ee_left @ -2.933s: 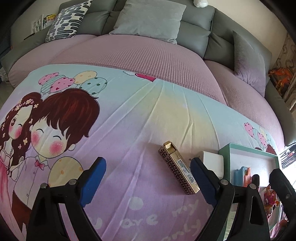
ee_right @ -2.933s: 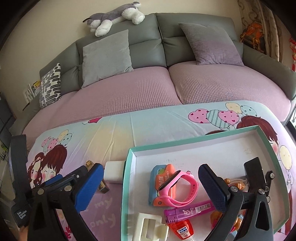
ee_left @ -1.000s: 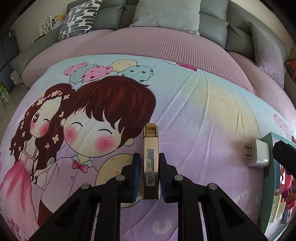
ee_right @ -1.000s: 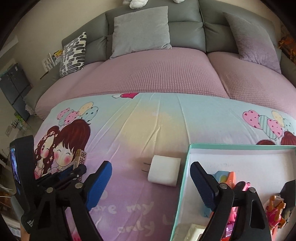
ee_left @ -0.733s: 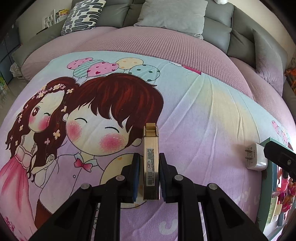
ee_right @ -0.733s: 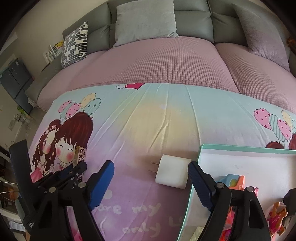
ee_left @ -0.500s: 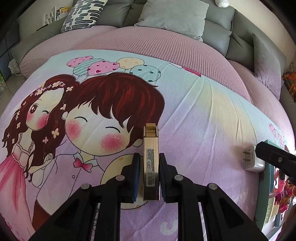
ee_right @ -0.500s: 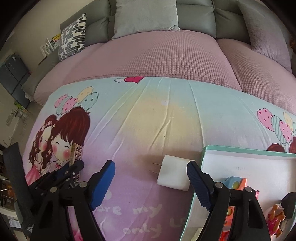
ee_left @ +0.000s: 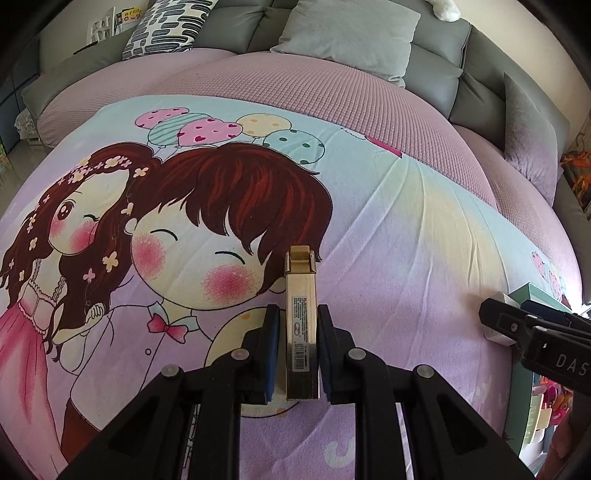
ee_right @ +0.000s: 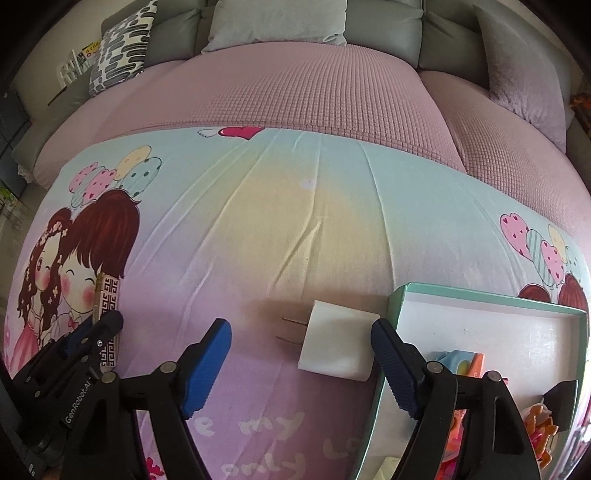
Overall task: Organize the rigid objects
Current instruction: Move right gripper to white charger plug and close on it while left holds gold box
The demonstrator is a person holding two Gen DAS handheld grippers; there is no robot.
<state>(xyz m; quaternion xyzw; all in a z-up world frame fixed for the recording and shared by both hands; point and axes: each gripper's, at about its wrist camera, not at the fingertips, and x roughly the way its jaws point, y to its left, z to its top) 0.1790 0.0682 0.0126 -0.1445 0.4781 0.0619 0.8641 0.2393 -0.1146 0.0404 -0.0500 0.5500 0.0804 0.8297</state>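
My left gripper [ee_left: 300, 325] is shut on a slim gold box [ee_left: 301, 295], held above the cartoon bedsheet [ee_left: 406, 229]. The right wrist view shows the same gold box [ee_right: 107, 299] at the far left in the left gripper [ee_right: 98, 332]. My right gripper [ee_right: 299, 328] is open and hangs low over the sheet. A white charger plug [ee_right: 338, 343] lies on the sheet between its blue pads, close to the right pad, prongs pointing left. The teal tray [ee_right: 480, 295] lies just right of the plug. One black finger [ee_left: 498, 317] of the right gripper shows at the right edge of the left wrist view.
The tray holds several toys, among them a blue and orange one [ee_right: 458, 360] and an orange one [ee_right: 539, 417]. A pink-covered sofa [ee_right: 314, 81] with grey cushions [ee_right: 280, 18] runs along the back. The sheet's middle [ee_right: 295, 221] is bare and wrinkled.
The left gripper, earlier open beside the lying gold box, now grips it. The right gripper moved left off the tray and sank over the plug, its jaws a little narrower.
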